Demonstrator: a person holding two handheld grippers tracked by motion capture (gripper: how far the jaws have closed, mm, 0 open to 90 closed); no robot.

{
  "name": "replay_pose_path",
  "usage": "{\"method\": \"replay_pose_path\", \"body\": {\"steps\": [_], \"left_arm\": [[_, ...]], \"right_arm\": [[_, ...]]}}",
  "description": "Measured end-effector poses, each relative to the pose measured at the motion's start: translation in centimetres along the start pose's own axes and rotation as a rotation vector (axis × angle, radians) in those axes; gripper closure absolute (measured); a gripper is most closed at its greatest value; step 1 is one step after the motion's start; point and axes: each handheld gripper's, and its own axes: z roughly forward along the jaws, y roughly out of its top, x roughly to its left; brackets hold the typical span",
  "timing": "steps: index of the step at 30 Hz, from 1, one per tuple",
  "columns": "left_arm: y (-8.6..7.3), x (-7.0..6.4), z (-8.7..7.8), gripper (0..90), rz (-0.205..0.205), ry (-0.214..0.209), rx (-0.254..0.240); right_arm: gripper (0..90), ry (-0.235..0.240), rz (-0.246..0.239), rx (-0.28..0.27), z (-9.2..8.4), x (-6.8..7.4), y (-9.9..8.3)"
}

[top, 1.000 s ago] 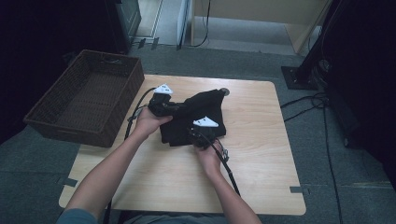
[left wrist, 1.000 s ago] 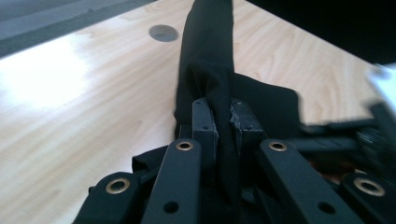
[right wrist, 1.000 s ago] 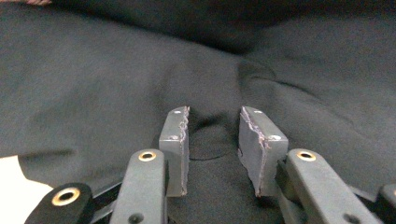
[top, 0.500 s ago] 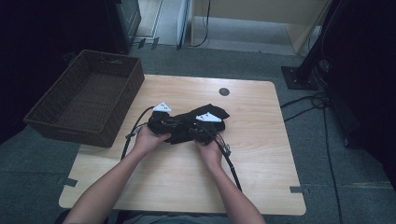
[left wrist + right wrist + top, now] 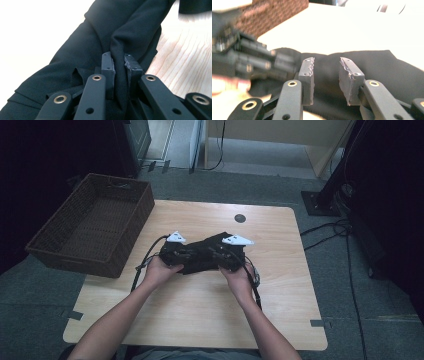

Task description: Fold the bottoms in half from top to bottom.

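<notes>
Beside the wicker basket [image 5: 90, 230], the left gripper [image 5: 119, 65] is pinching the half-folded black cloth [image 5: 202, 255] while the right gripper's [image 5: 326, 68] fingers are hovering narrowly apart, holding nothing.

Table: pale rectangular wooden table [image 5: 200, 320] with rounded corners, a small dark round disc [image 5: 240, 218] near its far edge.
Basket: dark brown woven wicker basket [image 5: 92, 230] at the table's left.
Floor: grey carpet [image 5: 350, 320], black cables [image 5: 345, 232] trailing at right.
Light: dim, corners dark.

brown wicker basket [image 5: 95, 227] left of wooden table [image 5: 200, 315].
</notes>
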Motion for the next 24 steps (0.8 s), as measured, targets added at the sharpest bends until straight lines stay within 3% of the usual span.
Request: {"method": "replay_pose_path", "body": {"steps": [3, 5, 9, 12, 16, 19, 24], "left_arm": [[0.2, -0.1, -0.1, 79.3, -0.002, -0.002, 0.009], [0.2, 0.0, -0.3, 78.1, -0.019, -0.014, 0.011], [0.1, 0.3, -0.9, 69.9, -0.079, -0.055, 0.016], [0.2, 0.4, -1.8, 64.5, -0.085, -0.069, 0.017], [0.9, 0.6, -3.9, 62.3, -0.104, -0.088, -0.020], [1.9, 0.9, -5.3, 63.9, -0.104, -0.076, -0.038], [3.1, 1.4, -5.8, 67.9, -0.121, -0.049, -0.039]], "right_arm": [[65.4, -0.012, -0.004, -0.012, 0.3, -0.2, 1.3], [65.6, -0.038, -0.015, 0.014, 1.3, -0.6, 1.5], [65.8, -0.047, 0.009, 0.108, 3.5, -1.3, 0.3], [65.5, -0.036, 0.007, 0.135, 4.1, -1.3, -1.3], [64.4, -0.047, -0.033, 0.126, 4.2, -0.9, -2.8], [63.8, -0.047, -0.043, 0.120, 4.0, -0.8, -3.1], [61.0, -0.030, -0.044, 0.118, 3.4, -0.2, -3.4]]}}
